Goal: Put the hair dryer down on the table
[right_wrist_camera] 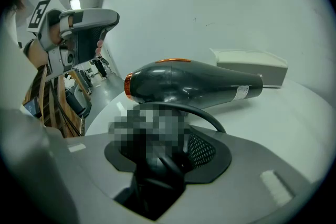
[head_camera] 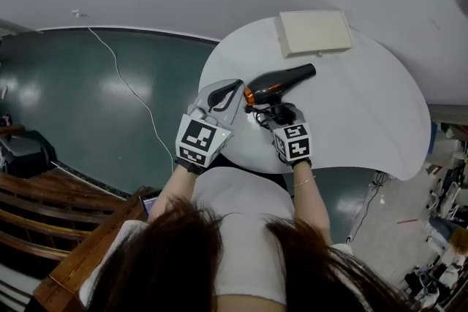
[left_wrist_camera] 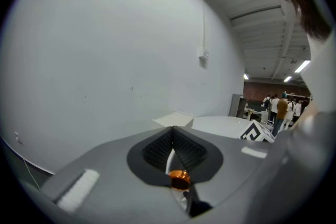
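Right gripper fingers clamp hair dryer handle, barrel crosswise ahead over worktop; left gripper fingers together.

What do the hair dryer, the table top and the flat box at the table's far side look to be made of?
The hair dryer looks like hard plastic, dark and glossy, with soft highlights along its barrel. Its orange ring may have a metallic coating, but that is unclear. The table has a smooth white satin top, probably laminate or painted board. The flat box is off-white and matte, either plastic or cardboard.
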